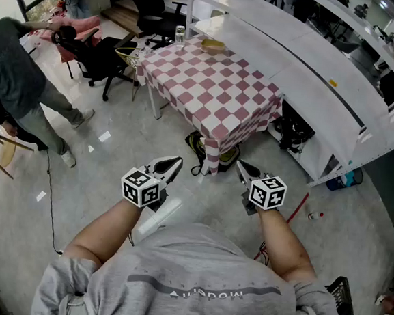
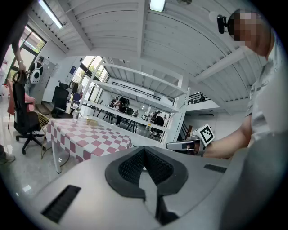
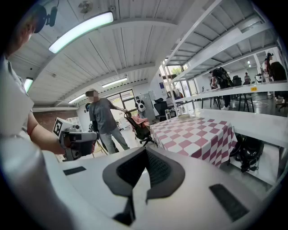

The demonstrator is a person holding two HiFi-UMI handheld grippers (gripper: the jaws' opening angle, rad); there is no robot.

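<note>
I hold both grippers in front of me over the grey floor, a step short of a table with a red-and-white checked cloth (image 1: 210, 86). My left gripper (image 1: 175, 162) is shut and holds nothing; its dark ribbed jaws meet at the tip in the left gripper view (image 2: 145, 149). My right gripper (image 1: 240, 165) is shut and empty too, its jaws closed together in the right gripper view (image 3: 145, 149). Each gripper shows in the other's camera, the right gripper (image 2: 182, 144) and the left gripper (image 3: 76, 140). The table (image 2: 85, 137) (image 3: 198, 132) lies ahead of both.
A yellow bowl (image 1: 213, 45) and a glass (image 1: 180, 33) stand at the table's far end. A bag (image 1: 211, 151) lies under its near corner. Long white shelving (image 1: 314, 74) runs along the right. A black office chair (image 1: 103, 52) and a person (image 1: 18, 83) are at the left.
</note>
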